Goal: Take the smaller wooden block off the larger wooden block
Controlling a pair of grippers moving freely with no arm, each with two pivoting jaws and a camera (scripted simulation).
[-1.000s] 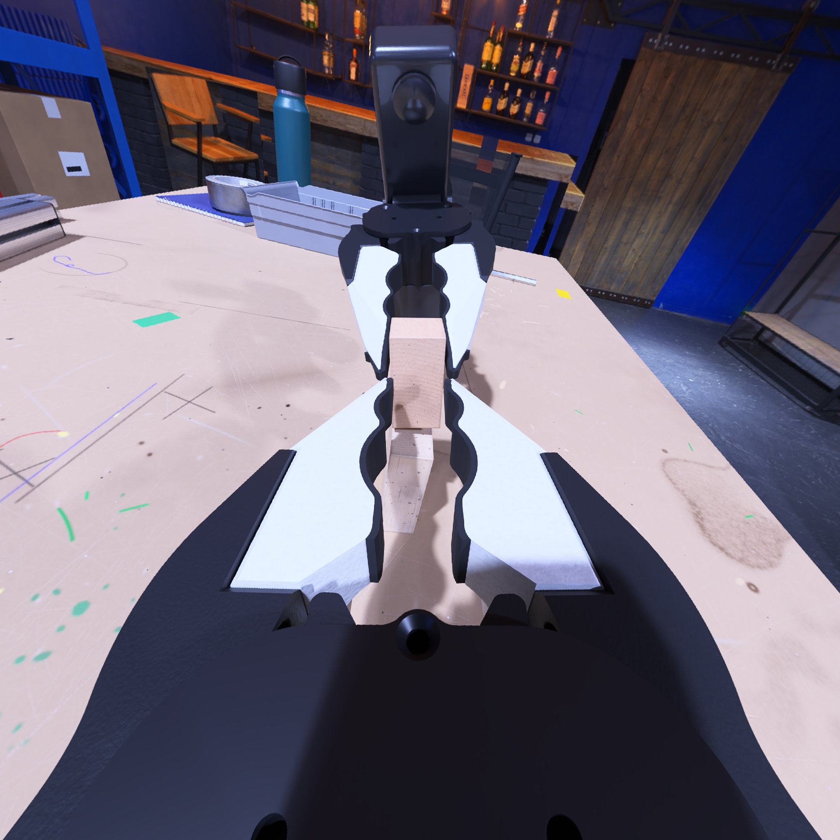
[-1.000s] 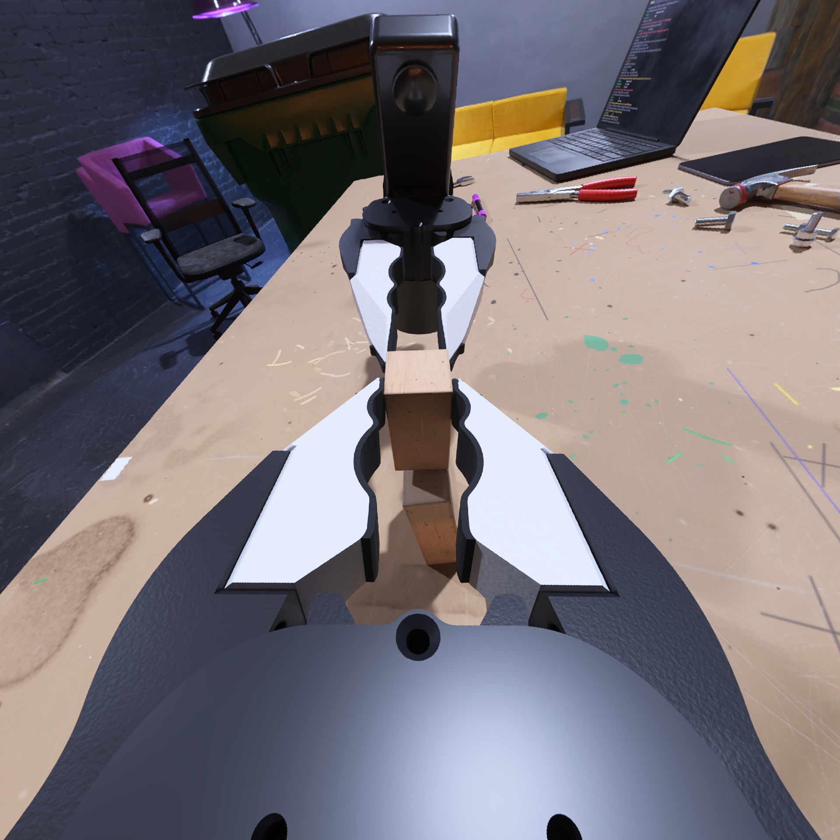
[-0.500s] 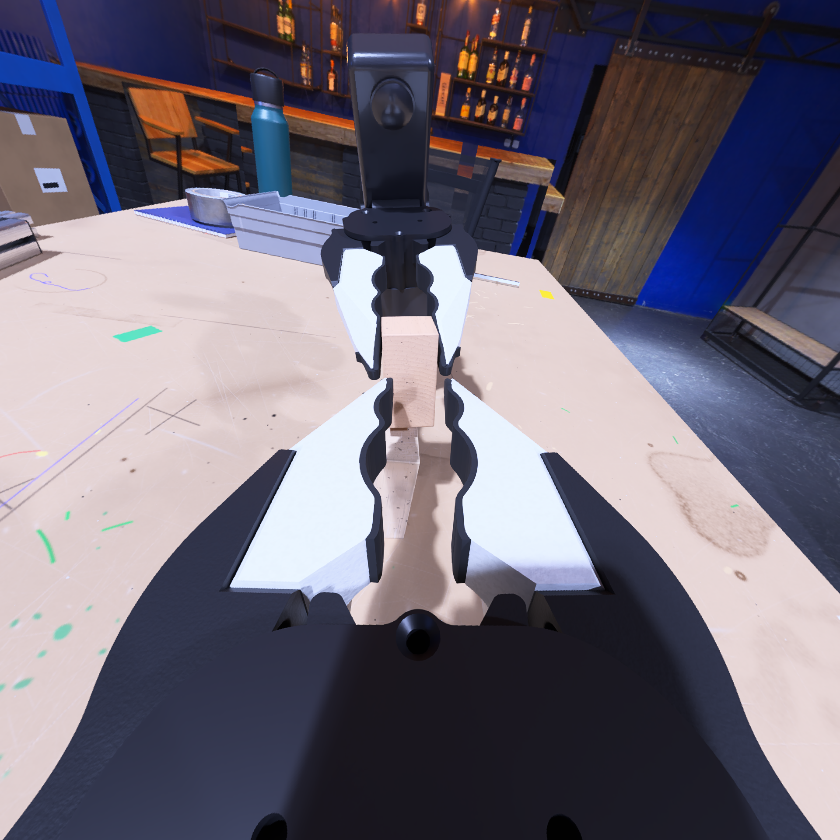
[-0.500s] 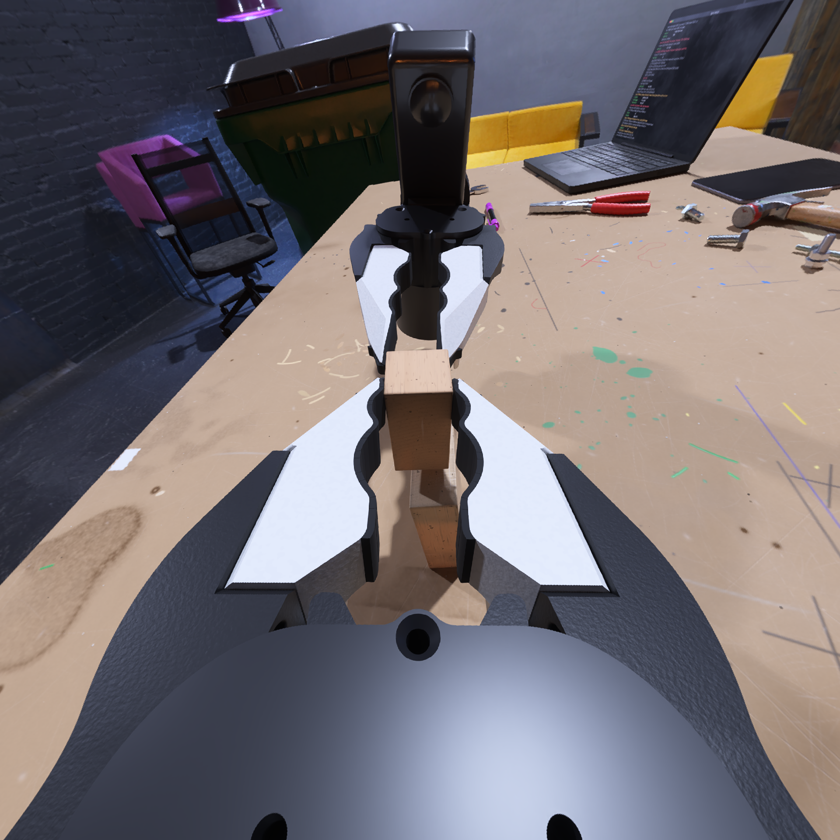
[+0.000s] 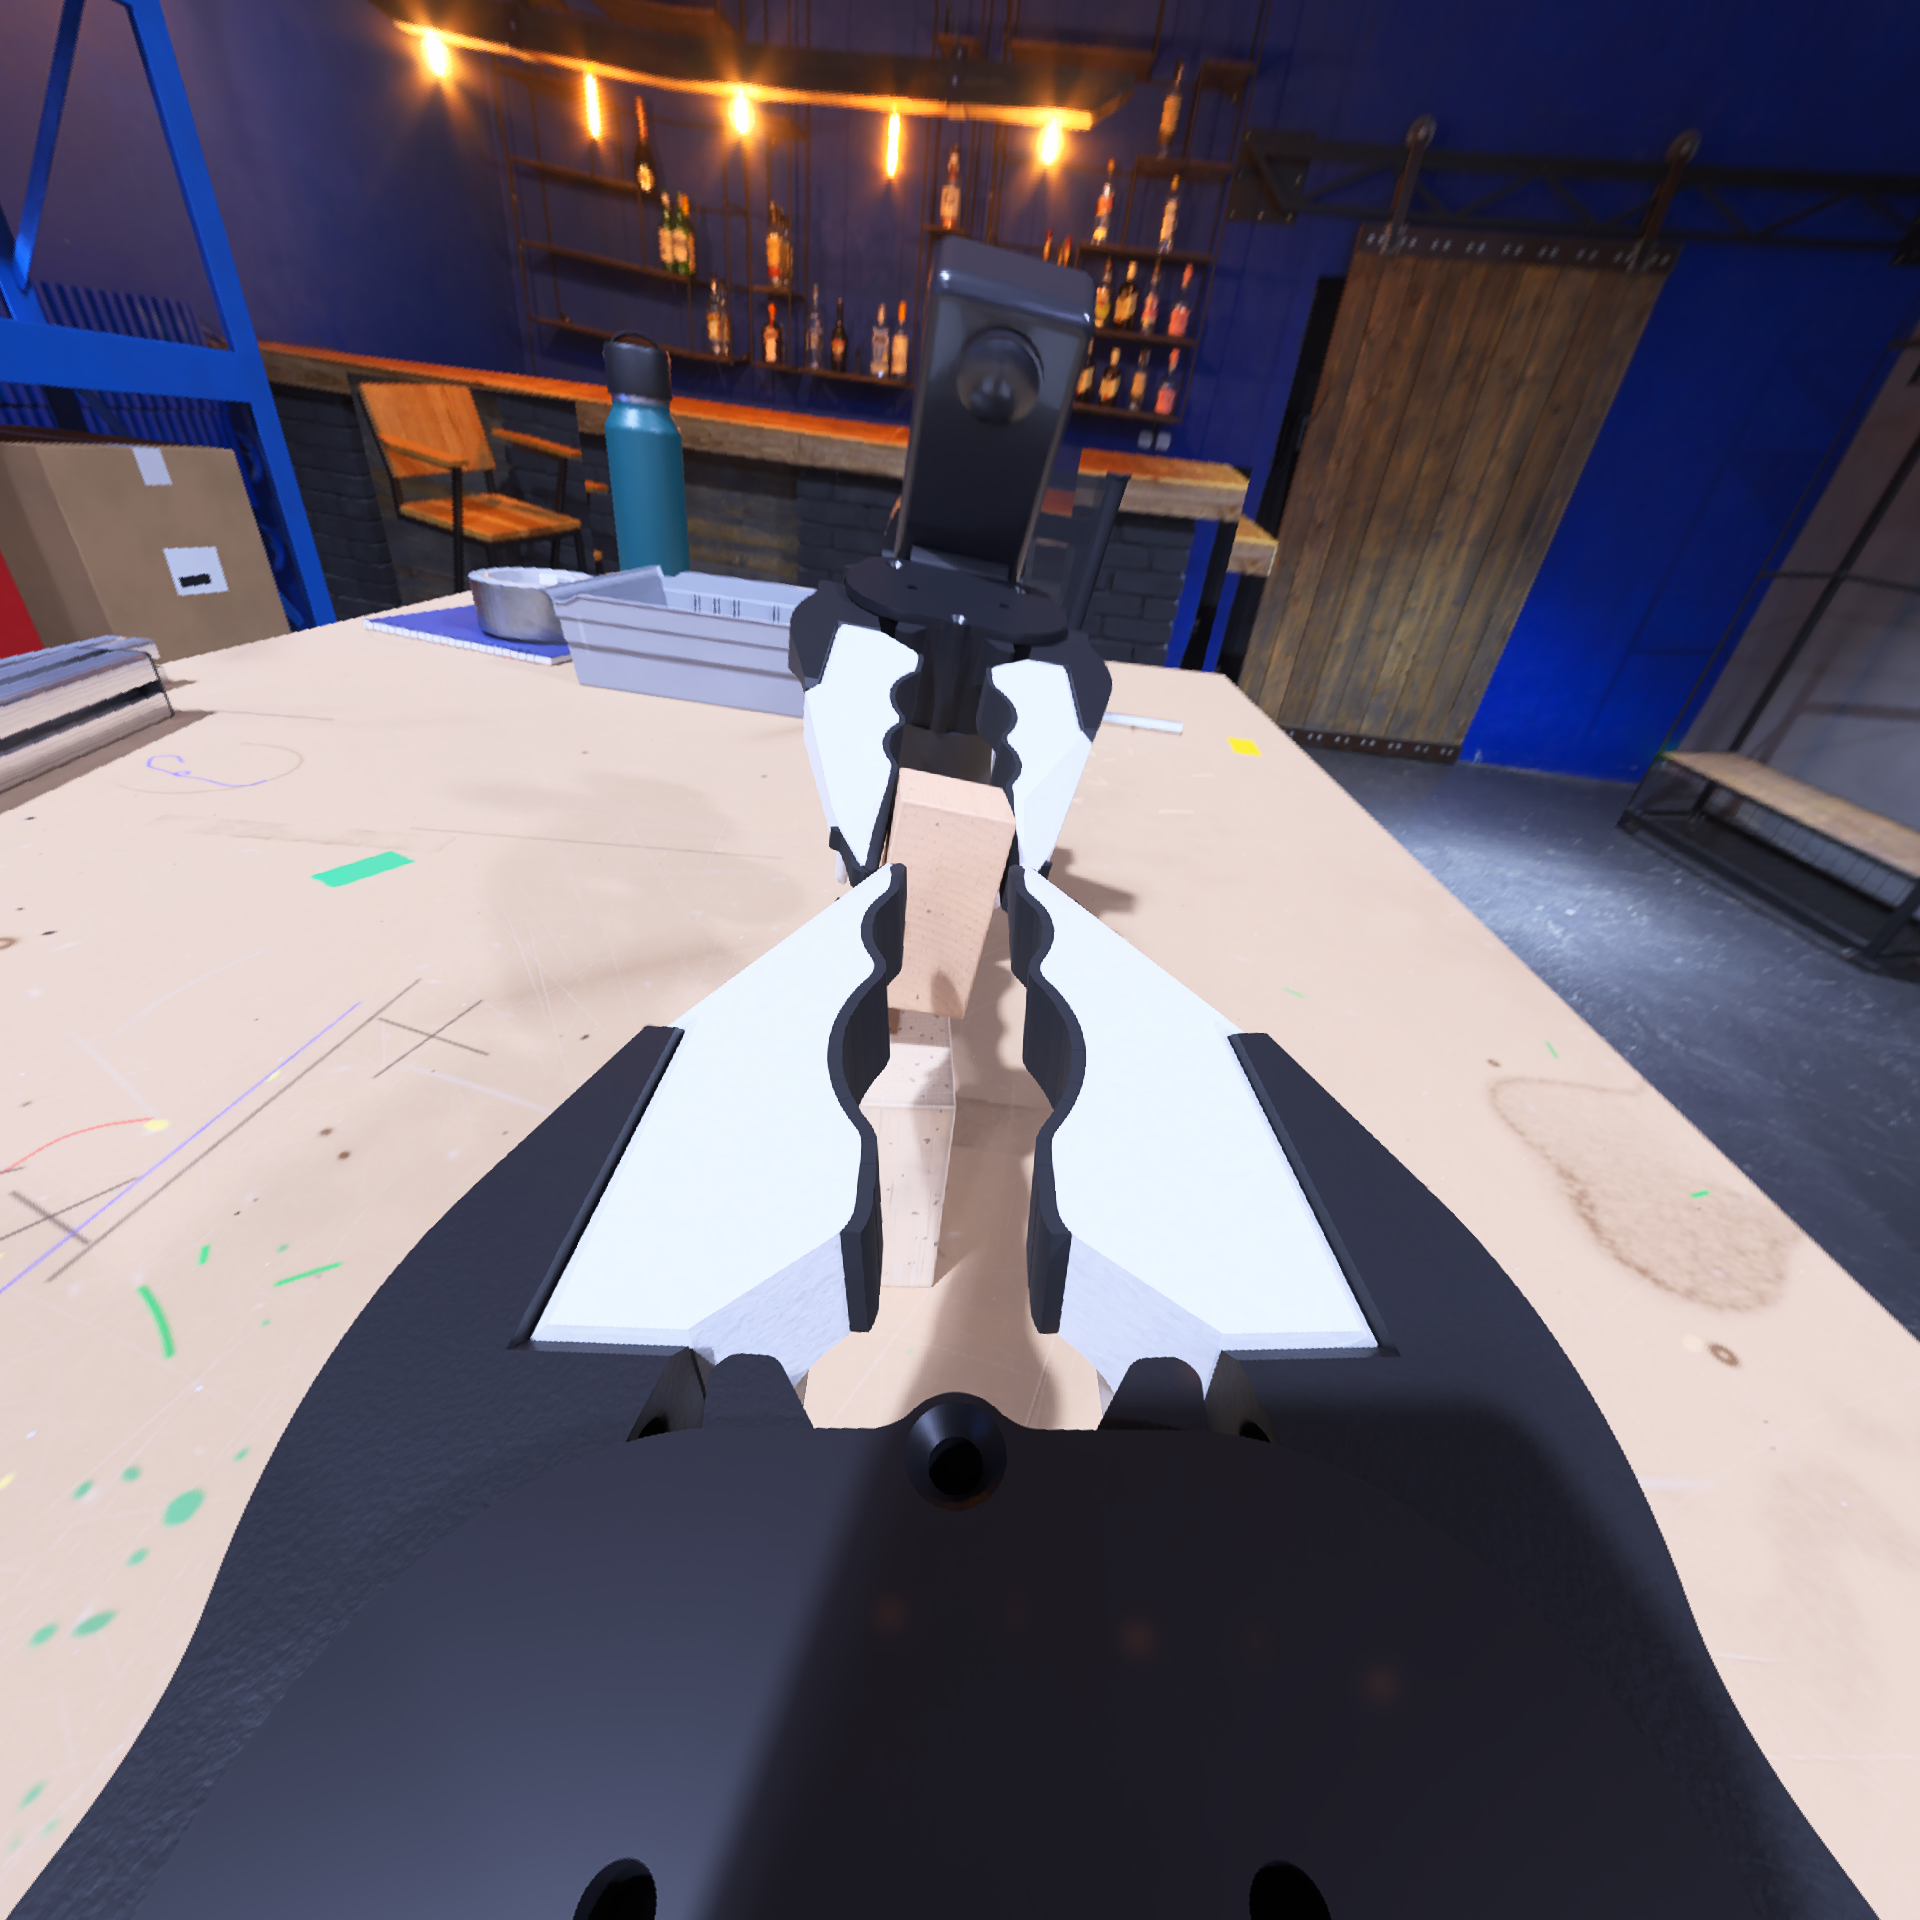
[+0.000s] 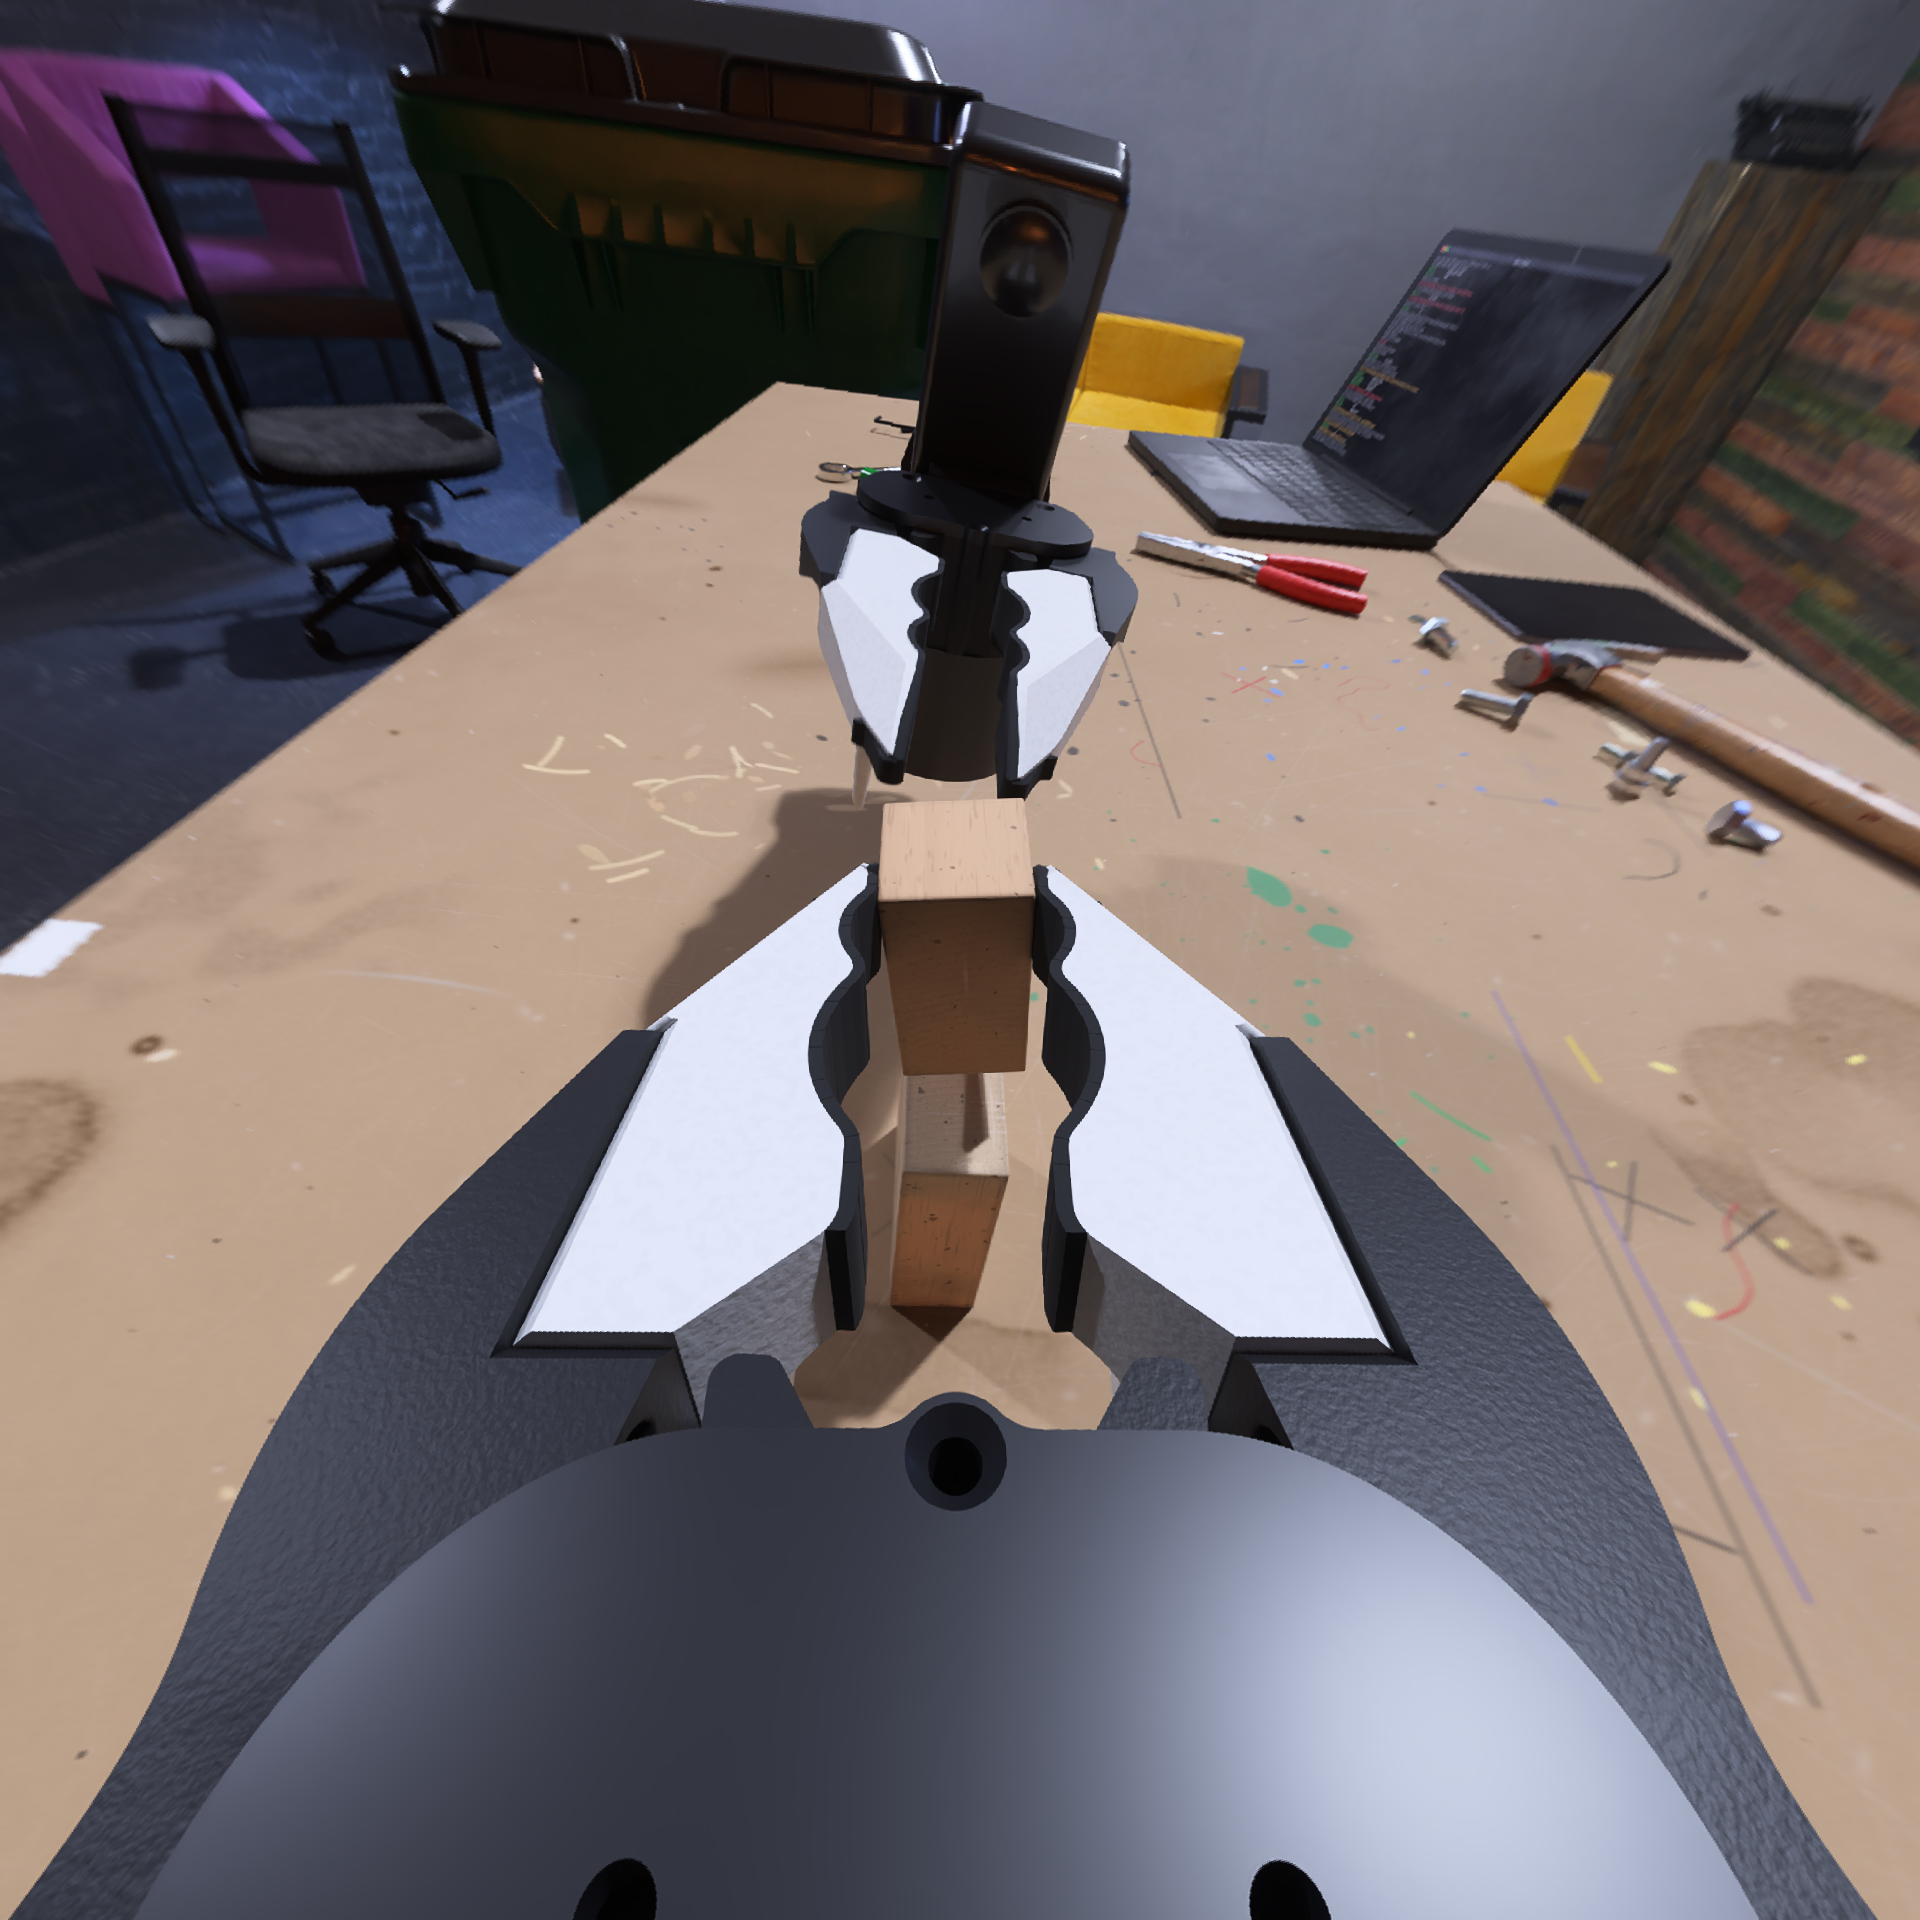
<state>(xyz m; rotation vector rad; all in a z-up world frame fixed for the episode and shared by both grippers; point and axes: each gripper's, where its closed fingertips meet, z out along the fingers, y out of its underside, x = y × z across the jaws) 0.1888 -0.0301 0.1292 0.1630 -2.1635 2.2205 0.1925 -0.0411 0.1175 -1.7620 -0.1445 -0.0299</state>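
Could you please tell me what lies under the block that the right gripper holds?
The larger block lies flat on the table below the lifted smaller block, apart from it. From the right gripper, the smaller block covers its far end.

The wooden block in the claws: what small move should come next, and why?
Probably carry it a little sideways. The right gripper is shut on the small block, which hangs clear above the larger block lying on the table, so moving aside would let it be set down beside it.
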